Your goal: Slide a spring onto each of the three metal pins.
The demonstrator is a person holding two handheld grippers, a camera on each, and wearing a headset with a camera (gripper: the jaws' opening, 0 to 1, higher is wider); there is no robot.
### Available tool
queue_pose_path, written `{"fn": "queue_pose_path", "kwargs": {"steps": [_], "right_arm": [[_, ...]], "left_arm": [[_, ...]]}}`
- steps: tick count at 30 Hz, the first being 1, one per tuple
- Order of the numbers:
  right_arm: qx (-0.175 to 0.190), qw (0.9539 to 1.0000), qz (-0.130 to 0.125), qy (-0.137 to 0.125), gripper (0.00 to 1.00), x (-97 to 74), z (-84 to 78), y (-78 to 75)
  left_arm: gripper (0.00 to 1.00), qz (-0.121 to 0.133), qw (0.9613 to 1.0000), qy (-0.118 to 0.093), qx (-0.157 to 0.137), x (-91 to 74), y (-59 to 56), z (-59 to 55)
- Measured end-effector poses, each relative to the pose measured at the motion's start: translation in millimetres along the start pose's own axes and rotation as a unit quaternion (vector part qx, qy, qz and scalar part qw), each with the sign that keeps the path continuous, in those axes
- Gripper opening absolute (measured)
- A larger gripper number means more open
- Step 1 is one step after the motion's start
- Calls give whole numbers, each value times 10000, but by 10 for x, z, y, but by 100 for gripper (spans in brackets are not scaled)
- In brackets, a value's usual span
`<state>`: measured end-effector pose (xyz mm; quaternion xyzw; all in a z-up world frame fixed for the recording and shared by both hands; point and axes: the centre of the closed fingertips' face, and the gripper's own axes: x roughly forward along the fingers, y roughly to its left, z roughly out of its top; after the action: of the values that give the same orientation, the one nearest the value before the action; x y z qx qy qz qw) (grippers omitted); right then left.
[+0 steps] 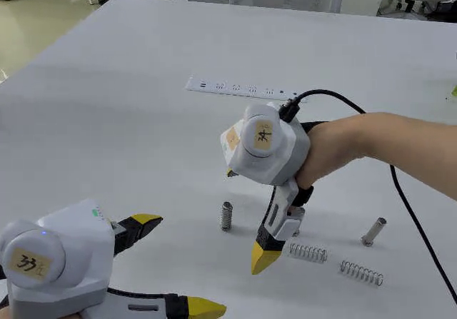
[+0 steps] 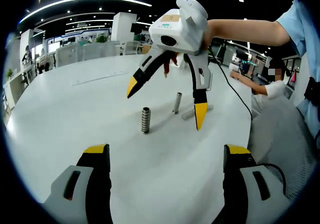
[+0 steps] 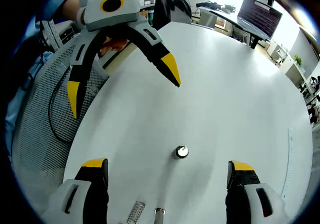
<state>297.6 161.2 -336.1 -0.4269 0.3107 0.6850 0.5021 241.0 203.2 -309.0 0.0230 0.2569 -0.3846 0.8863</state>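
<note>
Spreading across all three views is the white table (image 1: 107, 119), and over it both grippers carry nothing. The right gripper (image 2: 165, 102) hangs point-down above the parts with its jaws parted wide and empty. The left gripper (image 1: 175, 263) waits at the near edge, likewise splayed and holding nothing. A power strip (image 1: 239, 88) lies farther back, well apart from the work. Of the pins, the finished pin (image 1: 226, 216) stands upright with a spring already coiled round its shaft, just beside the right gripper's lower jaw. The upright bare pin (image 2: 177, 102) stands a little behind it in the left gripper view, and the fallen pin (image 1: 373, 231) lies on its side off to the right. One loose spring (image 1: 308, 252) lies flat just beside the right gripper's tip, and a second loose spring (image 1: 360, 272) lies near it, toward the person. By my reading, one of the three pins is done. Two springs are left to pick up and thread, and the fallen pin probably needs standing up or holding first.
</note>
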Motion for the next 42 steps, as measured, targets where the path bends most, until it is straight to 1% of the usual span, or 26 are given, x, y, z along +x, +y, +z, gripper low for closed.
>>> {"fn": "queue_pose_path", "kwargs": {"steps": [3, 5, 9, 12, 16, 21, 24, 26, 29, 30, 32, 33, 35, 38, 39, 42], "right_arm": [[152, 9996, -132, -182, 99, -74, -34, 13], [212, 9993, -185, -226, 99, -110, -71, 29], [451, 9971, -342, -517, 99, -195, -110, 73], [574, 9957, -425, -584, 99, -249, -178, 106], [811, 9924, -571, -728, 99, -338, -270, 148], [978, 9887, -744, -858, 99, -435, -374, 208], [1118, 9856, -847, -949, 99, -491, -427, 242], [1233, 9825, -940, -1033, 99, -536, -466, 260], [1371, 9787, -1030, -1132, 99, -591, -523, 308], [1394, 9780, -1052, -1141, 99, -602, -546, 322], [1459, 9764, -1107, -1144, 99, -625, -611, 365], [1536, 9744, -1157, -1160, 99, -641, -652, 381], [1611, 9725, -1211, -1171, 99, -664, -712, 409], [1697, 9690, -1359, -1176, 99, -709, -822, 440], [1776, 9664, -1408, -1212, 99, -727, -858, 454], [1913, 9626, -1482, -1218, 99, -755, -975, 514]], "left_arm": [[93, 1, 10000, -9, 9, 4, -3, 17], [93, -3, 10000, -13, 18, 5, -8, 27], [93, -23, 10000, -7, 38, 11, -26, 44], [93, -32, 10000, -2, 48, 16, -37, 56], [93, -29, 10000, -18, 29, 30, -41, 70], [93, -32, 10000, -39, 41, 51, -49, 106], [93, -34, 10000, -47, 41, 64, -54, 126], [93, -34, 10000, -59, 51, 70, -54, 137], [92, -33, 10000, -53, 45, 73, -52, 137], [92, -33, 10000, -48, 46, 73, -52, 136], [92, -45, 10000, -36, 47, 69, -57, 133], [92, -48, 10000, -27, 65, 68, -57, 130], [92, -51, 10000, -16, 60, 66, -54, 126], [92, -58, 10000, -4, 72, 67, -55, 127], [92, -58, 10000, -9, 72, 70, -53, 129], [92, -69, 9999, -3, 88, 78, -48, 136]]}}
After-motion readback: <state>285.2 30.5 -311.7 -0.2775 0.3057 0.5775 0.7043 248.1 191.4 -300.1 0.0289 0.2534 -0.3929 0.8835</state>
